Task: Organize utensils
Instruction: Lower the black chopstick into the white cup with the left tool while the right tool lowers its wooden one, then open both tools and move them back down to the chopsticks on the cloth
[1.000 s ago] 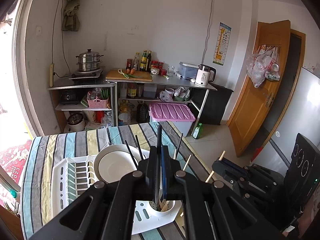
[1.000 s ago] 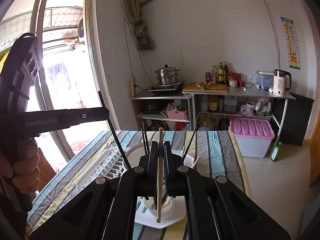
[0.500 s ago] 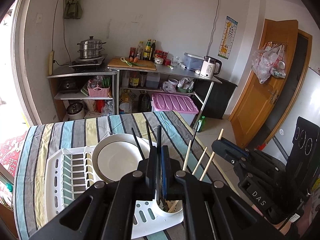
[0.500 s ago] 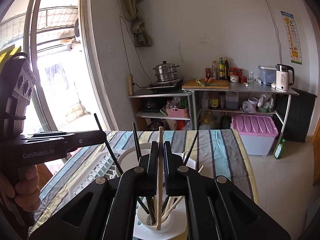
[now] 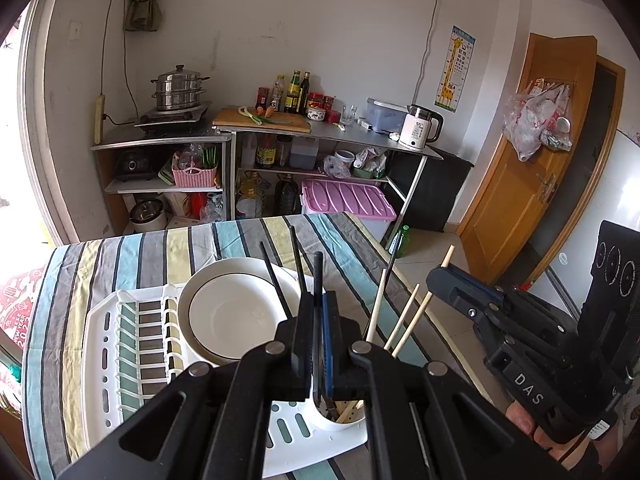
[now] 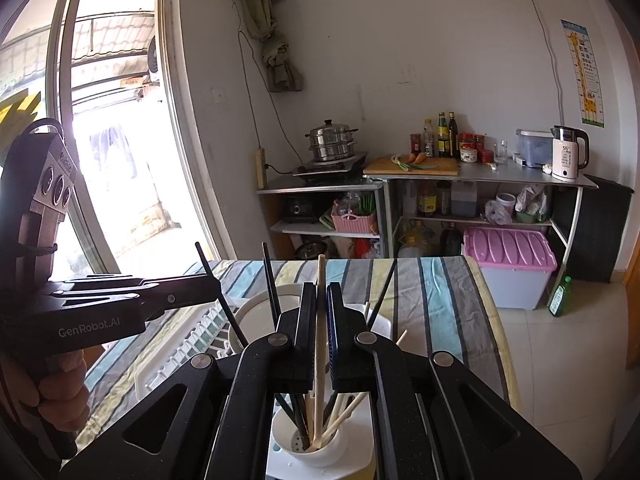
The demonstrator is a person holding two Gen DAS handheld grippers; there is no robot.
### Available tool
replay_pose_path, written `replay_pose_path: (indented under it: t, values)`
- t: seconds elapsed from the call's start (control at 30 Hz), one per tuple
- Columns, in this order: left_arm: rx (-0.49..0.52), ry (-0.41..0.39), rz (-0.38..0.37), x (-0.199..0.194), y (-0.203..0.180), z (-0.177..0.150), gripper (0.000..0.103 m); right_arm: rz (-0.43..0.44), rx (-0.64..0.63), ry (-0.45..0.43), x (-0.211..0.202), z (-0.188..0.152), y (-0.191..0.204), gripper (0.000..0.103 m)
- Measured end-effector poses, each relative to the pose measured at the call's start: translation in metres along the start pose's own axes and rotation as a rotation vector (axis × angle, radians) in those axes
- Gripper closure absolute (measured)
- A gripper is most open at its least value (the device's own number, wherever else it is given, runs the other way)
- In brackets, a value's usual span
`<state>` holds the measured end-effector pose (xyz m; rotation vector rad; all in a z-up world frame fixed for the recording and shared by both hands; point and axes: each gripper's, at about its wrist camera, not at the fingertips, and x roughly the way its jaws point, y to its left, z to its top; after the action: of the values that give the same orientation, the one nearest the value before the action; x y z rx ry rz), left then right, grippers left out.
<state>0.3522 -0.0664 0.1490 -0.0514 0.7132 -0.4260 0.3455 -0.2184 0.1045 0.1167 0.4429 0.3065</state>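
Both jaws are clamped tight, left gripper (image 5: 318,344) on a black chopstick (image 5: 317,280), right gripper (image 6: 320,336) on a wooden chopstick (image 6: 320,320), each held upright over the white holder cup (image 6: 316,446) so they'd drop straight in, I reckon.

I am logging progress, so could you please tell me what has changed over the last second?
Both grippers came down over the white utensil cup: the left gripper lowered its black chopstick and the right gripper its wooden chopstick, whose tip now rests in the cup. Both stay clamped; the plate and rack are unmoved.
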Motion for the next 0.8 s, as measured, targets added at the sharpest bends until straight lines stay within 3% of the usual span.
replay_pose_path:
  t: [0.33, 0.6, 0.73, 0.8]
  values:
    - [-0.014, 0.003, 0.034, 0.002, 0.009, -0.012, 0.099, -0.024, 0.065, 0.067, 0.018, -0.029, -0.024, 0.098]
    - [-0.044, 0.01, 0.04, 0.0, 0.02, -0.016, 0.098, -0.014, 0.074, 0.084, 0.016, -0.03, -0.029, 0.097]
    - [-0.035, 0.005, 0.048, -0.003, 0.019, -0.019, 0.098, -0.023, 0.064, 0.091, 0.013, -0.034, -0.028, 0.086]
    - [-0.026, 0.001, 0.051, -0.006, 0.018, -0.022, 0.098, -0.023, 0.065, 0.092, 0.009, -0.035, -0.028, 0.086]
